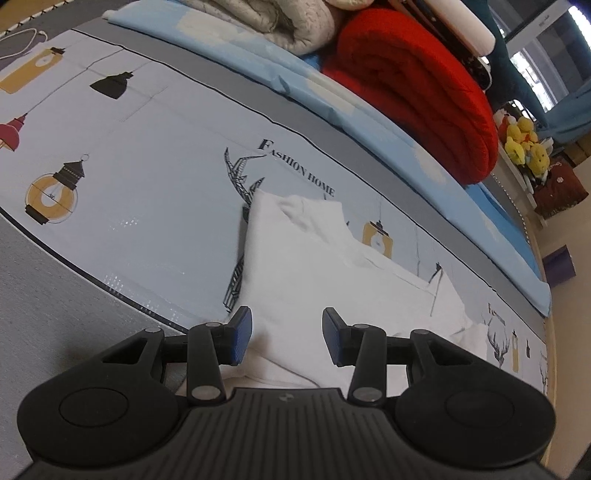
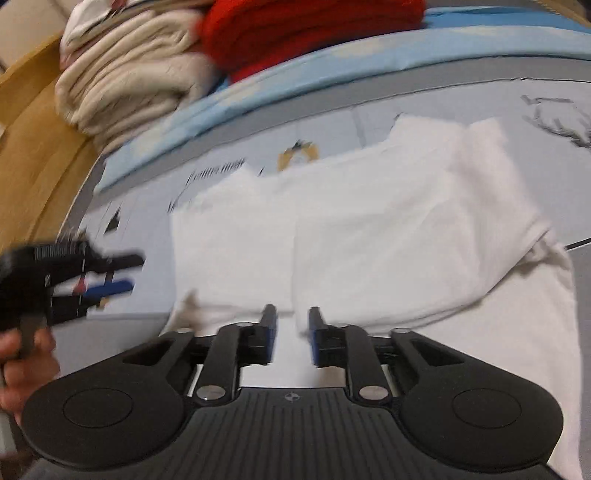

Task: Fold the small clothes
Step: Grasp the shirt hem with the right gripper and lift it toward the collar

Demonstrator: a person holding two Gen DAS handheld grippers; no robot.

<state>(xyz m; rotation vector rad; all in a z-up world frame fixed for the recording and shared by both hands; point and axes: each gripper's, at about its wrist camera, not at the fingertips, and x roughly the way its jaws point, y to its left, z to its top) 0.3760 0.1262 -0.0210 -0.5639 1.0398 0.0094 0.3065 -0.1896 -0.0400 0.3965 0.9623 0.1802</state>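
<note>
A white garment (image 1: 314, 258) lies partly folded on the printed bed sheet (image 1: 147, 166). My left gripper (image 1: 288, 332) hovers over its near edge, jaws open, with nothing between the blue pads. In the blurred right wrist view the same garment (image 2: 369, 229) spreads wide, one layer folded over another. My right gripper (image 2: 293, 328) hangs above its near edge with a narrow gap between the pads and no cloth pinched. The left gripper (image 2: 88, 273) shows at the left of that view, held by a hand (image 2: 22, 362), beside the garment's left edge.
At the back of the bed are a folded red blanket (image 1: 424, 92), a beige quilt (image 1: 277, 22) and a light blue sheet (image 1: 258, 74). Yellow plush toys (image 1: 524, 144) and a purple box (image 1: 559, 266) are beyond the bed's right edge. Wooden floor (image 2: 37, 155) lies left.
</note>
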